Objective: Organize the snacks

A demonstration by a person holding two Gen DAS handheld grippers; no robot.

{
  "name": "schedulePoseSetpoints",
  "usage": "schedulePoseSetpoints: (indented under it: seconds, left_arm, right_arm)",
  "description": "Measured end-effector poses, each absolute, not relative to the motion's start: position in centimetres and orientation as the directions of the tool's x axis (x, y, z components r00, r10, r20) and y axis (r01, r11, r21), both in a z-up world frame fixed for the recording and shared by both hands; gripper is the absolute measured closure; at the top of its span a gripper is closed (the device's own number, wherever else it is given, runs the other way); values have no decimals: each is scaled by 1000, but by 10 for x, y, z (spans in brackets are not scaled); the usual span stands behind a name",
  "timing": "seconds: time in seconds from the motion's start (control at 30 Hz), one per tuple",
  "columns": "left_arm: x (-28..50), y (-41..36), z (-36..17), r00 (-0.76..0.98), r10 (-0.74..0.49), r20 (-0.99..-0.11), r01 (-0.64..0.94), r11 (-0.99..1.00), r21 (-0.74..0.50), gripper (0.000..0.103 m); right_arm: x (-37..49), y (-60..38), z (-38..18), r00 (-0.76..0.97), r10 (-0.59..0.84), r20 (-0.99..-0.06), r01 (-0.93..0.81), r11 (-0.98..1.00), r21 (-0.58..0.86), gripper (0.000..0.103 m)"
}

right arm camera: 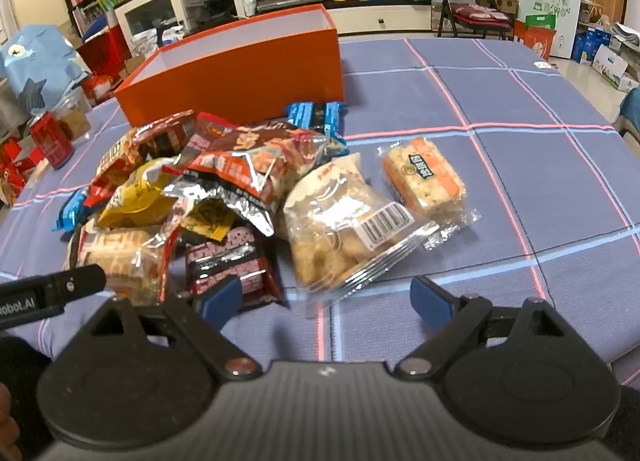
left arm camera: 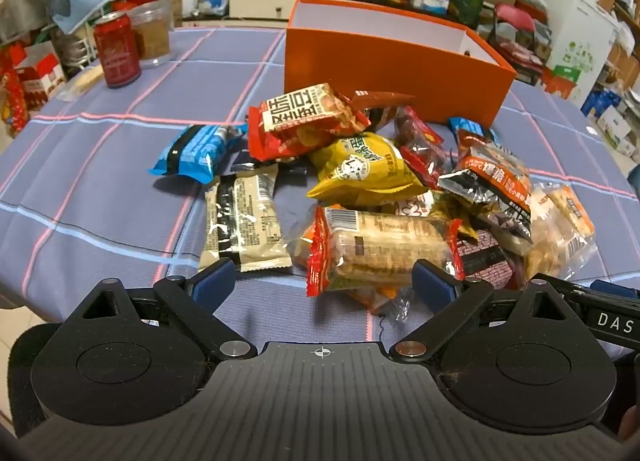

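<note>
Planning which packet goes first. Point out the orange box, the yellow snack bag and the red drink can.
orange box (left arm camera: 392, 61), left wrist view, on its near outer wall.
yellow snack bag (left arm camera: 366, 169), left wrist view, on the middle of its printed front.
red drink can (left arm camera: 116, 49), left wrist view, on its side label.

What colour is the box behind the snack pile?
Orange outside, pale inside; the box shows best in left wrist view.

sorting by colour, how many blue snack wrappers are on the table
2: one blue wrapper at the pile's left edge, another blue wrapper at the pile's far edge beside the orange box. More may be buried.
</note>
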State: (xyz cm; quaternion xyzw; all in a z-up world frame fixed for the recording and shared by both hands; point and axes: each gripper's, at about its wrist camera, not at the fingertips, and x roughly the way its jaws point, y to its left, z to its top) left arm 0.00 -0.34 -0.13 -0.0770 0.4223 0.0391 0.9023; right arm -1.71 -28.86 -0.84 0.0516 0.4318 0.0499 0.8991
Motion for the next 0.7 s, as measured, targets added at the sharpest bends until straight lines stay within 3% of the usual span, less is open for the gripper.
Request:
schedulePoseSetpoints:
  seconds: [0.7]
  left_arm:
    - [4, -4, -4, 630, 14, -777, -143, 985, -98, 30]
  right_arm:
    - [-13, -288, -13, 610, 145, -779, -53, 988, 143, 11]
